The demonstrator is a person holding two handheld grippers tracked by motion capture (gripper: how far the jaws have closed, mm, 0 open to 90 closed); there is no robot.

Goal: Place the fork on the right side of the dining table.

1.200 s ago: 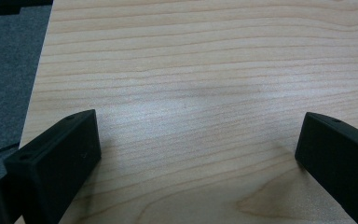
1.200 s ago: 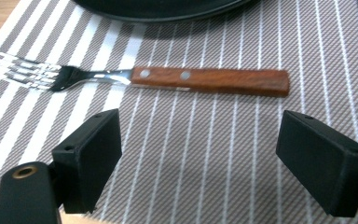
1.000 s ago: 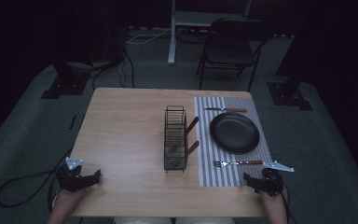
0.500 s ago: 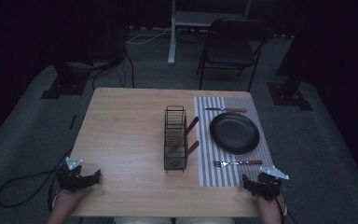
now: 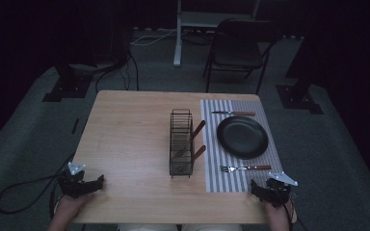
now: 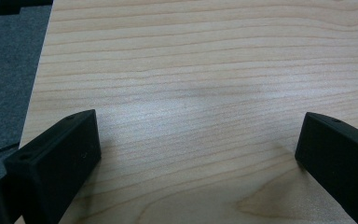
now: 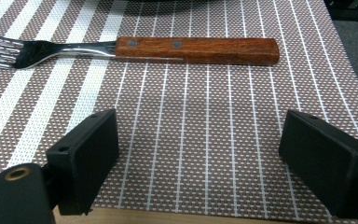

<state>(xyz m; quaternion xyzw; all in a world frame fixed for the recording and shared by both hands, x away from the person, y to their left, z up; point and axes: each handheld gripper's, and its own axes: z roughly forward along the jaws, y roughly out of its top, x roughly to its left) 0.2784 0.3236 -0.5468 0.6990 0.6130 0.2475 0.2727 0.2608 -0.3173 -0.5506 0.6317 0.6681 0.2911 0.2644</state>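
Observation:
A fork (image 5: 244, 168) (image 7: 135, 49) with a wooden handle lies on the striped placemat (image 5: 217, 179) (image 7: 205, 140), just in front of a black plate (image 5: 242, 136). A wooden-handled knife (image 5: 233, 113) lies behind the plate. A black wire rack (image 5: 181, 142) holds two more wooden-handled utensils. My right gripper (image 5: 264, 188) (image 7: 200, 163) rests open at the placemat's near right corner, its jaws wide apart with nothing between them, the fork a little ahead. My left gripper (image 5: 90, 184) (image 6: 200, 154) stands open over bare wood at the near left corner of the table (image 5: 130, 144).
A chair (image 5: 236, 48) and a desk leg stand on the carpet beyond the far edge of the table. A cable (image 5: 19, 187) trails from the left gripper across the floor. The left half of the tabletop is bare wood.
My right gripper has drawn back toward the near edge of the table, away from the fork. The left gripper has hardly moved.

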